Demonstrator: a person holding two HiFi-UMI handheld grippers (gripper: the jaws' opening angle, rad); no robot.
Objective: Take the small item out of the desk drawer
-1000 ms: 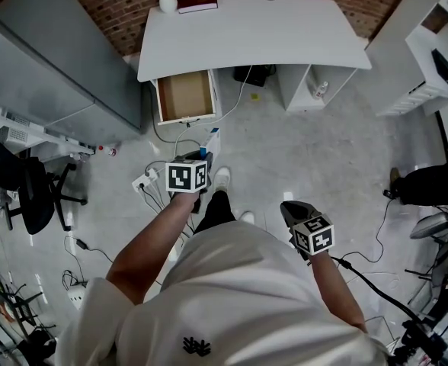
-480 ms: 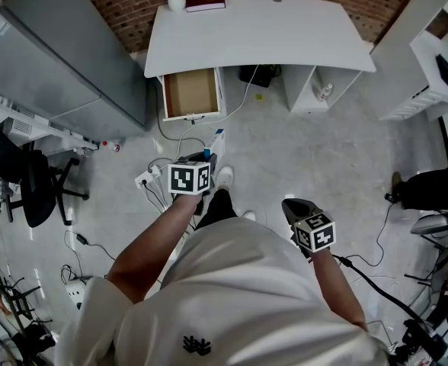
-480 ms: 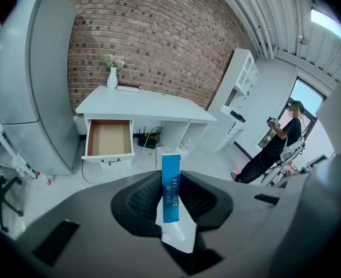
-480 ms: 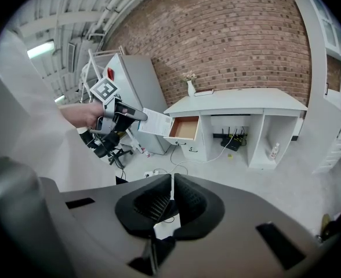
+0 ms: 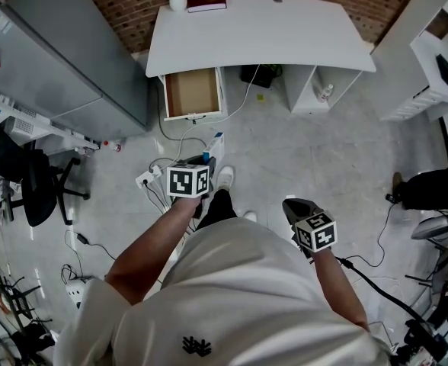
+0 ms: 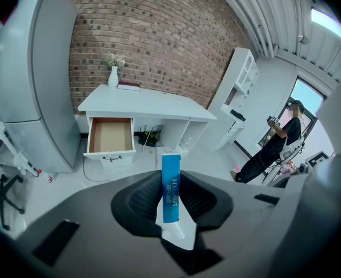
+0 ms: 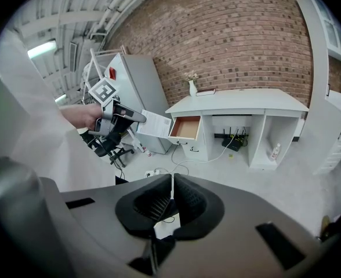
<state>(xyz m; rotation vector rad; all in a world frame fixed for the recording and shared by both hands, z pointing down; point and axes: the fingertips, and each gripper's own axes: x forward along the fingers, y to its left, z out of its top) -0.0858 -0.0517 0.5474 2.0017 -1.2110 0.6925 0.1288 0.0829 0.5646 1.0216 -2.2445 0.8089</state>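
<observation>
My left gripper (image 6: 171,206) pinches a slim blue-and-white box (image 6: 170,184) upright between its jaws, and past it I see the white desk (image 6: 153,104) against the brick wall (image 6: 159,33), its drawer (image 6: 109,138) pulled open, a vase (image 6: 113,76) on top.

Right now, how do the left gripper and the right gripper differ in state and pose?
The left gripper has its jaws clamped on a blue-and-white box; the right gripper has its jaws together with nothing between them. In the head view the left gripper reaches farther toward the desk, while the right gripper sits nearer the person's body. Both point forward and down toward the open drawer.
</observation>
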